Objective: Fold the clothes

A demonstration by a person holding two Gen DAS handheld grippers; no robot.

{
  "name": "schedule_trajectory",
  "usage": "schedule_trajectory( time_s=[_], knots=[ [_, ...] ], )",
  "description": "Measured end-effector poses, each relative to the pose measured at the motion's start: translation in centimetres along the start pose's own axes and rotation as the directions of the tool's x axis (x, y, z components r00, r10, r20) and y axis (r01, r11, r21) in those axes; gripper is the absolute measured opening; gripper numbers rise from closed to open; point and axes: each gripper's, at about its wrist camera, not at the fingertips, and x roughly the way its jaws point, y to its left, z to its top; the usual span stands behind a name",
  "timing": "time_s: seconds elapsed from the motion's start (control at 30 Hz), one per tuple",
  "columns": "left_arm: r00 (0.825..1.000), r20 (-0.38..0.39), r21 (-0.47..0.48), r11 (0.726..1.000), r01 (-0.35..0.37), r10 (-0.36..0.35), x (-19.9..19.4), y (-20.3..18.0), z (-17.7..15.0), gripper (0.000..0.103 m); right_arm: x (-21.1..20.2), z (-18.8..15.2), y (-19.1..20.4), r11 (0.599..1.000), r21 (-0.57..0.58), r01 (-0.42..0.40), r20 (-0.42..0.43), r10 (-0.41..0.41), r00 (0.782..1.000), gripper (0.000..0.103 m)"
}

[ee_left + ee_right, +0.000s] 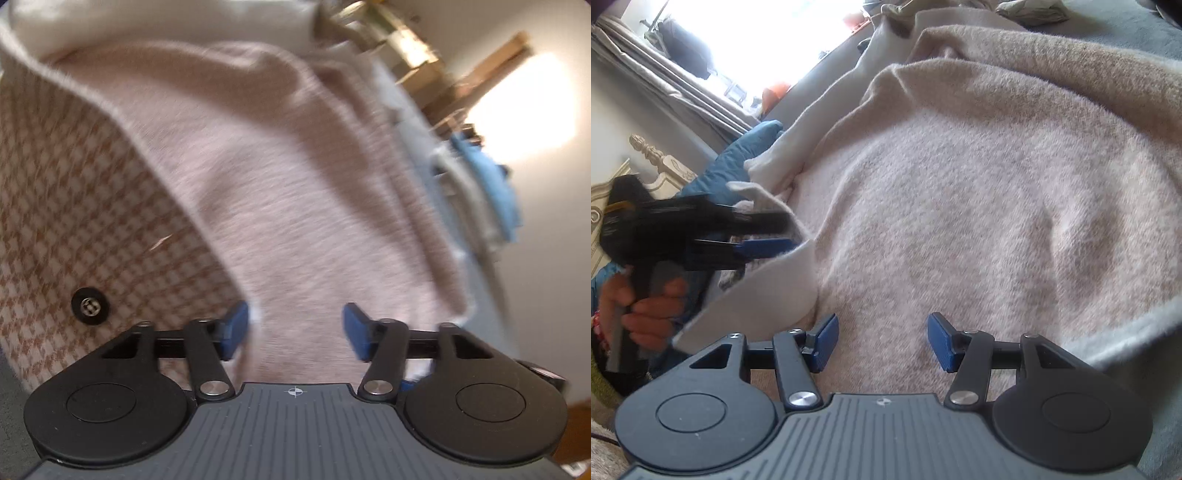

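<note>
1. Left wrist view: left claw (295, 330) spread, blue pads (233, 329) apart, nothing pinched. No earlier frame to compare.
2. Fuzzy pale-pink knit garment (280, 184) fills the frame from 12 to 6 o'clock; its fabric lies under and between the pads, and whether the pads touch it I cannot tell.
3. Brown-and-cream houndstooth fabric (74, 206) at 9 o'clock, beside the pink knit and partly under its edge; black round snap button (90, 306) on it at 8 o'clock.
4. Blue cloth (491, 188) at 3 o'clock, blurred, past the knit's far edge.
5. Right wrist view: right claw (882, 341) spread, pads clear of each other, hovering over the same pink knit (979, 206); nothing gripped.
6. Left claw seen side-on at 9 o'clock (775, 236), tips at the knit's plain cream edge (768, 295); contact unclear, motion blur.
7. Person's hand (646, 310) wraps that claw's handle at 8 o'clock.
8. Blue cushion (738, 158) at 10 o'clock, behind the cream edge.
</note>
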Motion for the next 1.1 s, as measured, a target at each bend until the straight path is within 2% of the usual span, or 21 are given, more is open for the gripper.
schedule_trajectory(
  time_s=[0.03,0.1,0.23,0.33,0.4,0.5,0.53,0.6,0.63,0.67,0.73,0.83,0.9,1.0,1.1],
  knots=[
    [1.0,0.01,0.004,1.0,0.021,-0.021,-0.9,-0.1,0.0,0.074,0.1,0.2,0.0,1.0,0.003,-0.001,0.002,0.001,1.0,0.056],
    [0.998,0.036,0.018,0.999,0.044,-0.045,-3.0,-0.2,-0.1,0.075,0.3,0.5,0.3,1.0,0.0,-0.013,0.006,0.013,1.0,0.056],
    [0.994,0.107,0.041,0.999,0.024,-0.028,-7.6,0.8,-0.5,0.077,0.9,1.2,1.7,0.998,-0.019,-0.058,0.007,0.058,0.998,0.057],
    [0.983,0.179,0.023,0.999,-0.042,0.038,-10.7,2.2,-0.6,0.077,1.4,1.8,3.3,0.992,-0.036,-0.121,-0.004,0.12,0.993,0.057],
    [0.966,0.223,0.005,0.991,-0.137,0.132,-12.2,3.7,-0.9,0.077,1.8,2.1,4.7,0.983,-0.055,-0.174,-0.015,0.174,0.985,0.057],
    [0.914,0.282,-0.025,0.955,-0.297,0.292,-14.1,5.9,-1.5,0.077,2.1,2.2,7.8,0.962,-0.156,-0.222,-0.032,0.22,0.975,0.058],
    [0.886,0.296,-0.027,0.931,-0.365,0.356,-14.6,6.5,-1.8,0.077,2.2,2.2,8.9,0.953,-0.203,-0.226,-0.036,0.224,0.974,0.058],
    [0.813,0.298,-0.003,0.853,-0.523,0.5,-14.6,7.2,-2.6,0.077,2.4,2.2,11.1,0.928,-0.288,-0.234,-0.049,0.23,0.972,0.059],
    [0.793,0.293,0.014,0.827,-0.562,0.534,-14.4,7.6,-3.2,0.077,2.6,2.2,12.0,0.919,-0.313,-0.241,-0.063,0.233,0.97,0.06],
    [0.787,0.285,0.034,0.815,-0.579,0.547,-14.4,7.9,-3.8,0.077,2.8,2.2,12.9,0.91,-0.331,-0.251,-0.078,0.239,0.968,0.06],
    [0.825,0.259,0.082,0.84,-0.536,0.501,-14.4,8.3,-5.3,0.077,3.3,2.4,14.1,0.903,-0.311,-0.295,-0.116,0.272,0.955,0.065],
    [0.913,0.212,0.104,0.921,-0.375,0.348,-14.4,8.7,-7.7,0.077,4.2,2.6,14.5,0.906,-0.203,-0.371,-0.175,0.339,0.924,0.068],
    [0.955,0.171,0.082,0.962,-0.259,0.242,-13.8,9.1,-9.0,0.077,5.3,2.5,14.1,0.914,-0.108,-0.392,-0.209,0.364,0.907,0.069],
    [0.986,0.124,0.011,0.994,-0.111,0.108,-12.6,10.2,-10.1,0.077,6.8,2.2,12.9,0.928,0.026,-0.372,-0.247,0.366,0.897,0.069],
    [0.996,0.08,-0.065,0.997,0.032,-0.027,-10.9,11.0,-10.7,0.076,7.9,2.0,11.4,0.926,0.156,-0.344,-0.256,0.374,0.891,0.069]
  ],
)
